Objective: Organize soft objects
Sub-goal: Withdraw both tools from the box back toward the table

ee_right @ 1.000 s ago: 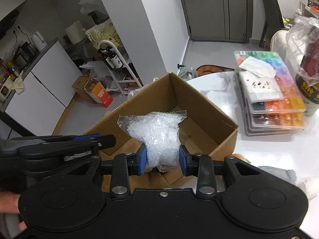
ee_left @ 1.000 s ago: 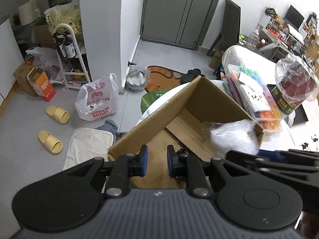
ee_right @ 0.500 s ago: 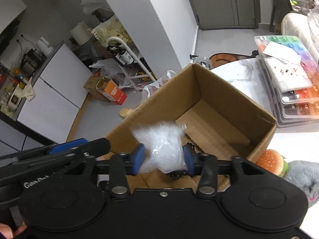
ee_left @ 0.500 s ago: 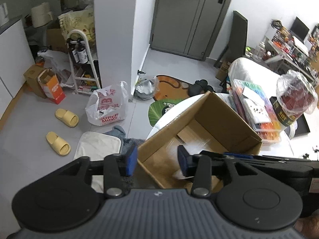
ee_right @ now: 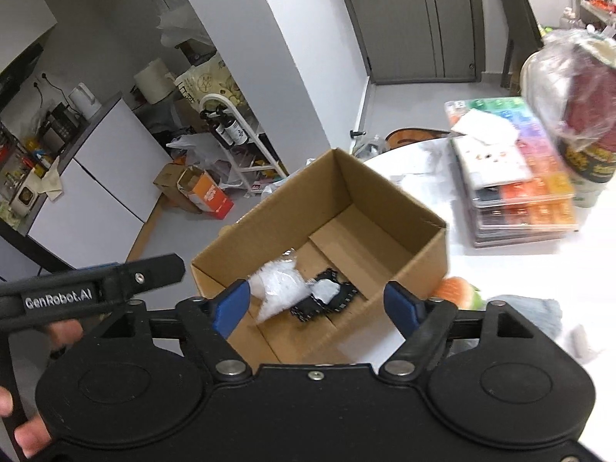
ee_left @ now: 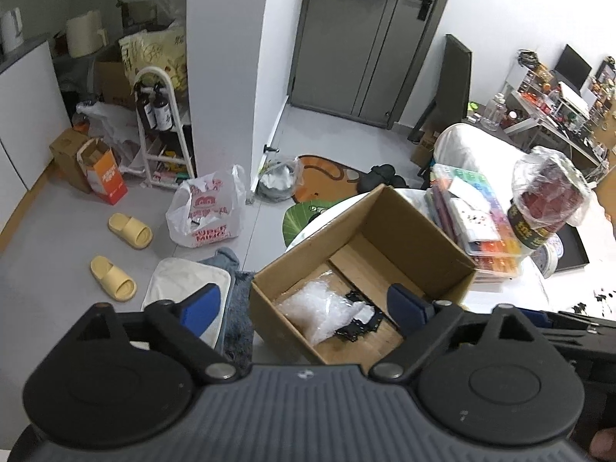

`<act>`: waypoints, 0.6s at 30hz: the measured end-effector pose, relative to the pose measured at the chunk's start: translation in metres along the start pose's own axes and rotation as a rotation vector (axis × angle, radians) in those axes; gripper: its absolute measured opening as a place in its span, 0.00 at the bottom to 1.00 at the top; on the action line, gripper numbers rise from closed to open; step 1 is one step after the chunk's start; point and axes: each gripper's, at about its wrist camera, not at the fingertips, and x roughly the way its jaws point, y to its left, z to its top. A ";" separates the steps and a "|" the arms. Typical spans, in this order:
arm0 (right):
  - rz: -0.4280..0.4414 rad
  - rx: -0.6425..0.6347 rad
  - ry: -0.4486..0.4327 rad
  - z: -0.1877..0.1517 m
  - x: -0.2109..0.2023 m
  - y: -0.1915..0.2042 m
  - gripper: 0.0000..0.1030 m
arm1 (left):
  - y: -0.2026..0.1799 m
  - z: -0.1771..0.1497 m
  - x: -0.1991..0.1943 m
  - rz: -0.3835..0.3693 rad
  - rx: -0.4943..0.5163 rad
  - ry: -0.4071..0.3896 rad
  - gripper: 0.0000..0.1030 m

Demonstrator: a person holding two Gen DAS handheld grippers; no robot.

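An open cardboard box (ee_left: 419, 246) (ee_right: 389, 208) stands at the edge of a white table. A clear plastic bag of white filling (ee_left: 319, 308) (ee_right: 277, 288) lies on its floor, beside a black lacy item (ee_left: 360, 327) (ee_right: 327, 300). My left gripper (ee_left: 306, 306) is open and empty, above the box's near end. My right gripper (ee_right: 317, 304) is open and empty, above the box. A burger plush (ee_right: 460, 292) and a grey soft item (ee_right: 531, 315) lie on the table to the right of the box.
Stacked coloured organiser cases (ee_left: 473, 223) (ee_right: 516, 188) and a plastic-wrapped tub (ee_left: 546, 200) (ee_right: 581, 127) stand on the table right of the box. On the floor are yellow slippers (ee_left: 127, 231), a shopping bag (ee_left: 206, 211) and a white cushion (ee_left: 181, 288).
My right gripper has opened and let go of the plastic bag, which now lies in the box. My left gripper has opened wide. Both have risen above the box.
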 end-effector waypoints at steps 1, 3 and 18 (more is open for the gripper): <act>-0.007 -0.001 -0.005 -0.001 -0.003 -0.003 0.79 | -0.002 -0.002 -0.003 -0.003 0.001 -0.004 0.93; -0.021 0.003 -0.017 -0.004 -0.014 -0.009 0.80 | -0.007 -0.004 -0.010 -0.016 0.010 -0.018 0.95; -0.085 -0.007 -0.118 -0.026 -0.082 -0.043 1.00 | -0.042 -0.021 -0.050 -0.037 0.114 -0.137 1.00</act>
